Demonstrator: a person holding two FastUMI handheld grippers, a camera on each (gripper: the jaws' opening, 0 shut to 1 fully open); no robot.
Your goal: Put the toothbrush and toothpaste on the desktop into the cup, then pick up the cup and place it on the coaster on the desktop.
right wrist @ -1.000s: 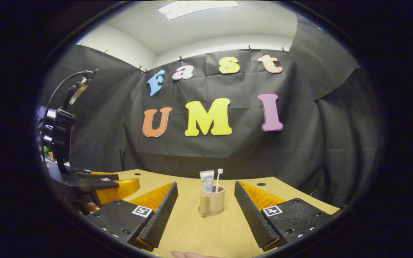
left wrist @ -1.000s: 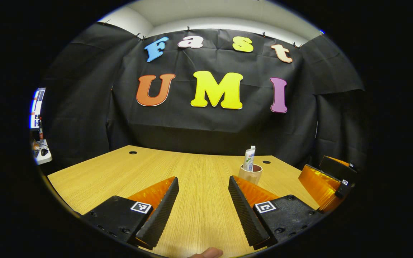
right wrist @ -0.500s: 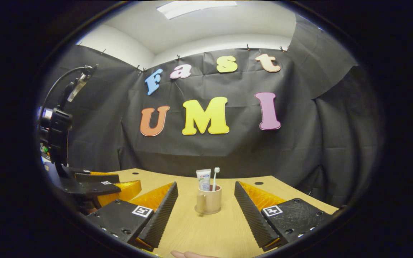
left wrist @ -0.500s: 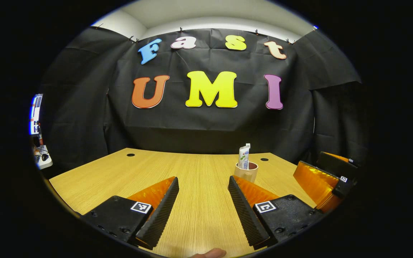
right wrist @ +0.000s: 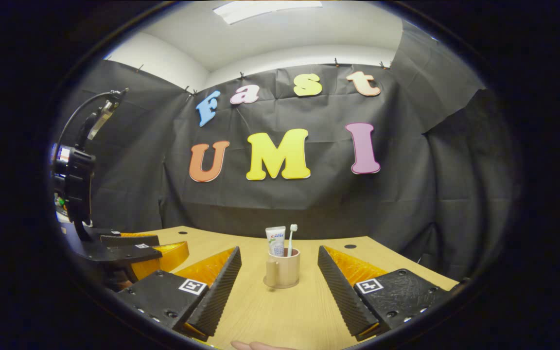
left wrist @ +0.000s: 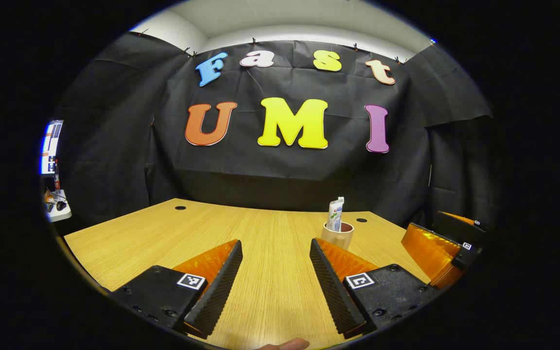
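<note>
A tan cup with its handle to the left stands upright on the wooden desk, on a thin round coaster. The toothpaste tube and the toothbrush stand inside it. My right gripper is open, short of the cup, with the cup centred ahead between its fingers and apart from them. My left gripper is open over bare desk with nothing in it. From there the cup and the toothpaste tube sit ahead to the right, past its right finger, and the right gripper is further right.
The left gripper and its camera mount show at the left of the right gripper view. Two cable holes lie near the desk's far edge. The black cloth wall rises just behind the desk. A fingertip shows at the bottom edge.
Both views sway a little and the right gripper view drifts slightly. The cup and its contents stay put. Both grippers remain open.
</note>
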